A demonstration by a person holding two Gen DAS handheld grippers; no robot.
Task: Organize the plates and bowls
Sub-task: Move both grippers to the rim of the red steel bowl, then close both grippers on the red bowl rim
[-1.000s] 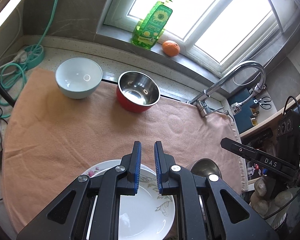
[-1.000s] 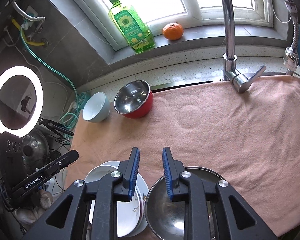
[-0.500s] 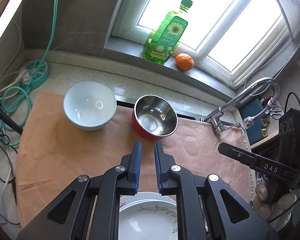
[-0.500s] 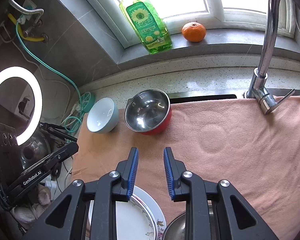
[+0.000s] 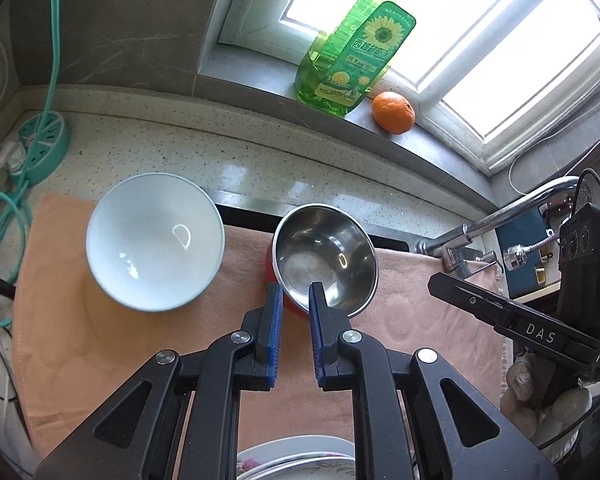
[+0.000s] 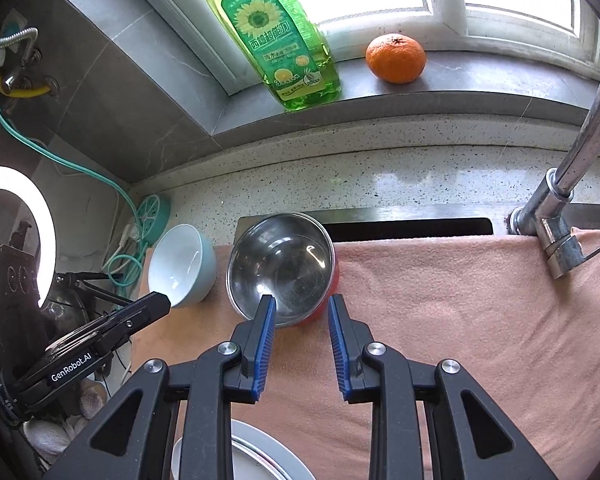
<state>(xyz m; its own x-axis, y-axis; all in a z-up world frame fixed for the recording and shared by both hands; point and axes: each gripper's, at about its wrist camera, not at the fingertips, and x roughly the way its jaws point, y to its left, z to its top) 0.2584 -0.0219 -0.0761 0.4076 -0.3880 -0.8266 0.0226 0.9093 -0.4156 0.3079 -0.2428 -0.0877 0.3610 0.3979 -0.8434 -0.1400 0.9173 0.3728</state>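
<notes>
A: On the far side of the peach towel, what is sitting?

B: Two bowls are standing side by side: a pale blue bowl on the left, a steel bowl with a red outside on the right. White plates are lying stacked at the near edge.

A: And the fingers?

B: The left gripper is hovering near the steel bowl, its fingers nearly together and holding nothing. The right gripper (empty too) is showing a narrow gap, with its fingers framing that bowl's near rim.

A: Behind them?

B: A green soap bottle and an orange are resting on the windowsill.
</notes>
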